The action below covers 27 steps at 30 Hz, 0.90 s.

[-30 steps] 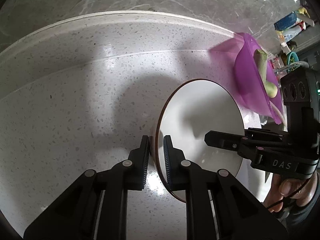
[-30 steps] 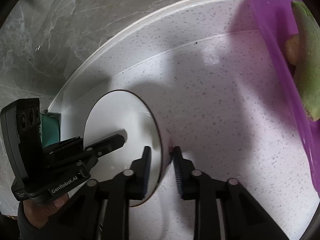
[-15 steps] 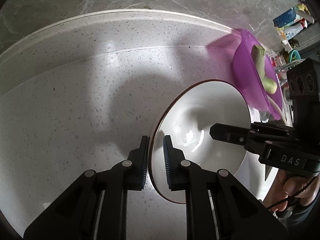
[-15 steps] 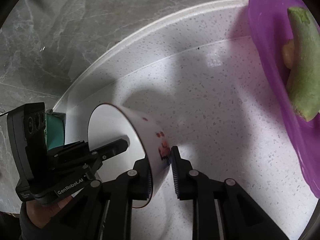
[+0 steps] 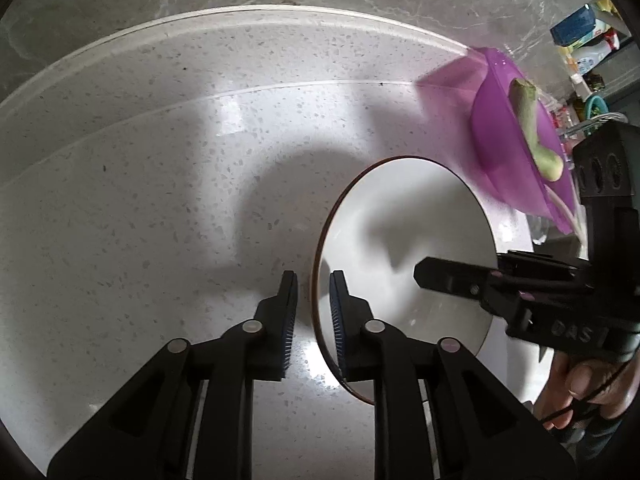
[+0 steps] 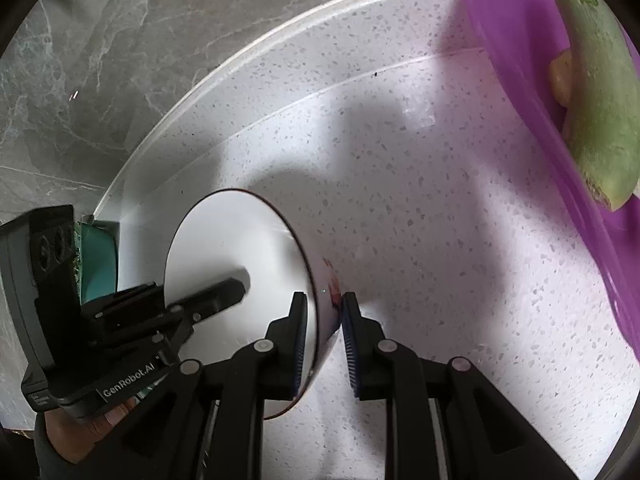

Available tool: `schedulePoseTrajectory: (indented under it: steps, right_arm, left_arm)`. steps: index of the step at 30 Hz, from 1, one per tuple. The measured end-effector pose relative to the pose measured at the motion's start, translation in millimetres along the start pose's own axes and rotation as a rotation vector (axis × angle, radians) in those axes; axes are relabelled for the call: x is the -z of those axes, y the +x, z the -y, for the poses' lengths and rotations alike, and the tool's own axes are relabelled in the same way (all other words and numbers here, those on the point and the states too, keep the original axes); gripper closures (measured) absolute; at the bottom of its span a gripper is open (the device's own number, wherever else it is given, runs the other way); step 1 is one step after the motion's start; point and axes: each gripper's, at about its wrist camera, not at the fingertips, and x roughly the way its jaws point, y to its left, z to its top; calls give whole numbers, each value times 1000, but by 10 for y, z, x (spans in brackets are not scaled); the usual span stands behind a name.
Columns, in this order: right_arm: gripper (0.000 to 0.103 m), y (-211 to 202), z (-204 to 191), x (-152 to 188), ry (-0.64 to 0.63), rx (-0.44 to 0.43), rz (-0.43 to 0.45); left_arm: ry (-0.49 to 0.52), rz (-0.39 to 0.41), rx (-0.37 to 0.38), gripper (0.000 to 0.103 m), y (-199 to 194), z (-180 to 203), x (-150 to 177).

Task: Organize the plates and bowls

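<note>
Bowl [image 5: 404, 248] rim sits between both claws: right claw [image 6: 325, 320] pinching it, left claw [image 5: 313, 300] slightly spread.

White bowl [image 5: 404, 240] front and centre: glossy white inside, a thin dark brown line around the rim, and a red floral print on the outer wall [image 6: 334, 280] in the right wrist view. It's tipped right up on its side, with its open mouth facing the left hand-held gripper [image 5: 313, 312], over the speckled white counter [image 5: 160, 200]. Whether its lower edge touches that surface can't be made out.
</note>
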Motion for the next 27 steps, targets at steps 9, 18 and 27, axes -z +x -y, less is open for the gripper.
schedulePoseTrajectory:
  steps: [9,18,27]
  right_arm:
    - [83,54,-61,37,-36,24,-19]
    - [85,47,-19,65,-22,10,-19]
    - [85,-134,-83,54,-36,12,6]
  left_arm:
    - [39,-3,-37,88,9,102,167]
    - [37,-12,-37,88,-29,134,242]
    - [39,-7,-23,88,-249,248,286]
